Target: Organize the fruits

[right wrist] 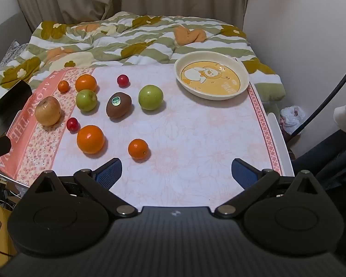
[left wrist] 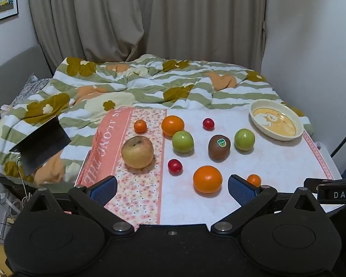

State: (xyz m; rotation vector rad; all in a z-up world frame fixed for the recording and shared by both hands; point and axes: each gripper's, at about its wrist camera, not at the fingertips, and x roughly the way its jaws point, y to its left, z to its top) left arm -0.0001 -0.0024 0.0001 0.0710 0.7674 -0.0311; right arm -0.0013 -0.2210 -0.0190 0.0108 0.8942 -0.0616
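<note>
Fruits lie spread on a small table with a pink-white cloth (right wrist: 184, 133). There are a yellow apple (left wrist: 137, 152) (right wrist: 47, 110), two green apples (left wrist: 182, 141) (left wrist: 244, 139), a kiwi (left wrist: 219, 146) (right wrist: 118, 104), two big oranges (left wrist: 207, 179) (left wrist: 172, 125), small tangerines (right wrist: 138, 149) (left wrist: 140, 126) and two red plums (left wrist: 174, 166) (left wrist: 208, 123). An empty cream plate (left wrist: 297, 124) (right wrist: 242, 69) stands at the far right. My left gripper (left wrist: 171, 190) and right gripper (right wrist: 176, 173) are both open and empty, above the table's near edge.
A bed with a striped floral quilt (left wrist: 138, 85) lies behind the table, with curtains (left wrist: 150, 18) beyond. A dark laptop-like object (left wrist: 41, 147) rests on the quilt at the left. A wall (right wrist: 299, 34) is on the right, and a black cable (right wrist: 323, 106) hangs there.
</note>
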